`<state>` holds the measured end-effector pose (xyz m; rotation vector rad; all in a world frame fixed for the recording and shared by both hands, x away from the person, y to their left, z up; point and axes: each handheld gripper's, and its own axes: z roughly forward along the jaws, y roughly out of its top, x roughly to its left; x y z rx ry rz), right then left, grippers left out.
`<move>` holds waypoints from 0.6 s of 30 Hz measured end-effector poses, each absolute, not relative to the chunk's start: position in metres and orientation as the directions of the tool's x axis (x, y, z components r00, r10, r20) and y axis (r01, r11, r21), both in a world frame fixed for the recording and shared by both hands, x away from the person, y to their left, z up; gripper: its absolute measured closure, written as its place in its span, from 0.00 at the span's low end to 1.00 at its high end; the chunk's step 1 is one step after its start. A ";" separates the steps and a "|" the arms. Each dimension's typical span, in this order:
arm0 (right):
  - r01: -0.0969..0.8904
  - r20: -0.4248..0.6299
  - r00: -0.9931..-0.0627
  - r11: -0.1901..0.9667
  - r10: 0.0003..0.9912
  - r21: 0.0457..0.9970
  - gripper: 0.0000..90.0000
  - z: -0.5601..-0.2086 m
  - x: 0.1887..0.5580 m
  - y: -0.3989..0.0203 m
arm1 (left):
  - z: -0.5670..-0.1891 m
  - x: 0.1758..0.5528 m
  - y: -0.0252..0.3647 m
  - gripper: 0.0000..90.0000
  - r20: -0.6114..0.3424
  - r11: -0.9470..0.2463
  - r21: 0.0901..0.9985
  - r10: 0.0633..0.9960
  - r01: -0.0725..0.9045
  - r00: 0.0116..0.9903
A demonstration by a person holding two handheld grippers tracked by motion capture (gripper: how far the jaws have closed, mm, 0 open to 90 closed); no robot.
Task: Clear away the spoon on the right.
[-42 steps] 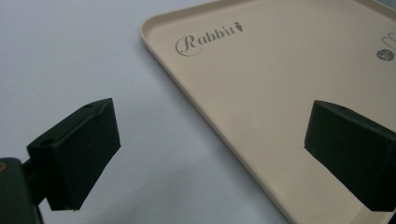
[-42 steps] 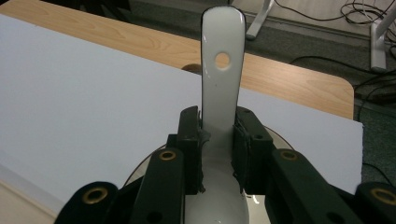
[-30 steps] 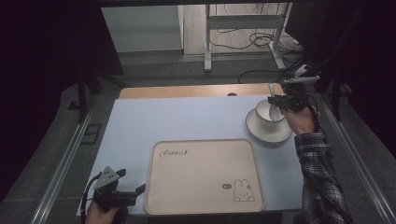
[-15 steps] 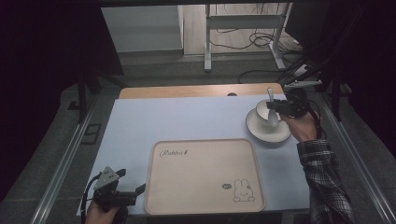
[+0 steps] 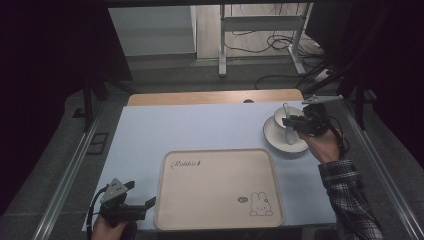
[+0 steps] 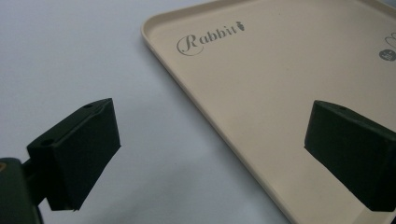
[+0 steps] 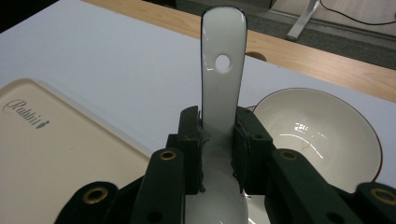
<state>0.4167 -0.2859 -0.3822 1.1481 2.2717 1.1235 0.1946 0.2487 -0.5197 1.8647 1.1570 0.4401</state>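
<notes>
right gripper [image 7: 218, 140] clamps white ceramic spoon [image 7: 221, 70] by handle beside white bowl [image 7: 322, 133], left gripper [image 6: 210, 154] agape over beige rabbit-print tray [image 6: 280, 93] edge, tray bare

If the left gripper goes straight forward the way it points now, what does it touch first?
Probably the tray. The left gripper is open, astride the tray's near edge: one jaw stands over the table, the other over the tray. Its height above them is unclear, so it might pass over the rim.

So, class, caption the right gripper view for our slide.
Right gripper clamps a white spoon above a bowl, beside the tray.
</notes>
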 end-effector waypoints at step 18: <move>0.517 0.086 -0.670 0.381 0.737 0.767 0.83 -0.386 0.381 -0.269 | -0.520 0.195 0.249 0.03 -0.139 -0.189 0.819 0.852 0.542 0.505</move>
